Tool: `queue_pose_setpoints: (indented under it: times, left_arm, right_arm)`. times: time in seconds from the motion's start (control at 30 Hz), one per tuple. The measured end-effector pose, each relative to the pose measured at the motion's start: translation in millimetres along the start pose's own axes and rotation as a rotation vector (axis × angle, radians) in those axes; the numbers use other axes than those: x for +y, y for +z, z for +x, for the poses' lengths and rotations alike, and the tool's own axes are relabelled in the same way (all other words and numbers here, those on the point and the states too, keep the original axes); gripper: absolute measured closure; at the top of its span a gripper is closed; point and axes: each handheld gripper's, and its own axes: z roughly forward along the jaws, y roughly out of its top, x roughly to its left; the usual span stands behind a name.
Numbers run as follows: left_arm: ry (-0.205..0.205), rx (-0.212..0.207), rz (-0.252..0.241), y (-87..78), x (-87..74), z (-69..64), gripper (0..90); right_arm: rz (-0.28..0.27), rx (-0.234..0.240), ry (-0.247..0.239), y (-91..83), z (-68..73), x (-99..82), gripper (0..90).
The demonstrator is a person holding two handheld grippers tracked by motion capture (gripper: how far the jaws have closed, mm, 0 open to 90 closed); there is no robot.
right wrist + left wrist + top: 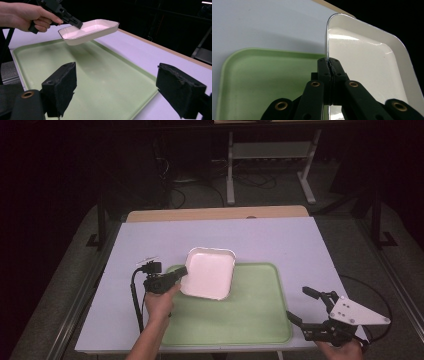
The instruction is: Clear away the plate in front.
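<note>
A white rectangular dish hangs above the far left part of a light green tray. My left gripper is shut on the dish's left rim and holds it off the tray. In the left gripper view the jaws pinch the dish at its thin edge, with the tray below. My right gripper stands open near the tray's front right corner, nothing between its pads. Seen from the right gripper view, the lifted dish floats over the tray, and the left gripper grips its near rim.
The tray lies on a pale lavender tabletop with a wooden strip along its far edge. Cables trail from both grippers. Dark floor and a metal stand lie beyond the table.
</note>
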Motion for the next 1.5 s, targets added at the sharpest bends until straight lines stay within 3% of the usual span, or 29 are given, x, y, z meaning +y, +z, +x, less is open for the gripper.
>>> queue_pose_setpoints:
  times: [0.37, 0.93, 1.1, 1.5]
  left_arm:
    - [0.001, 0.010, -0.002, -6.4, -10.6, -5.7, 88.6]
    - [-0.065, 0.064, 0.009, -8.4, -40.2, -16.7, 88.6]
    - [-0.064, 0.146, -0.013, -8.3, -56.5, -17.3, 88.5]
    - [-0.080, 0.200, 0.047, 0.4, -68.7, -18.4, 88.4]
  right_arm:
    - [-0.002, 0.000, 0.000, -0.9, 0.1, 0.0, 15.8]
    - [-0.007, 0.009, -0.001, 0.3, 1.5, 0.1, 15.8]
    - [-0.006, 0.014, 0.002, 0.5, 2.3, -0.5, 15.8]
    - [-0.001, 0.020, -0.002, 1.2, 4.1, -1.2, 16.7]
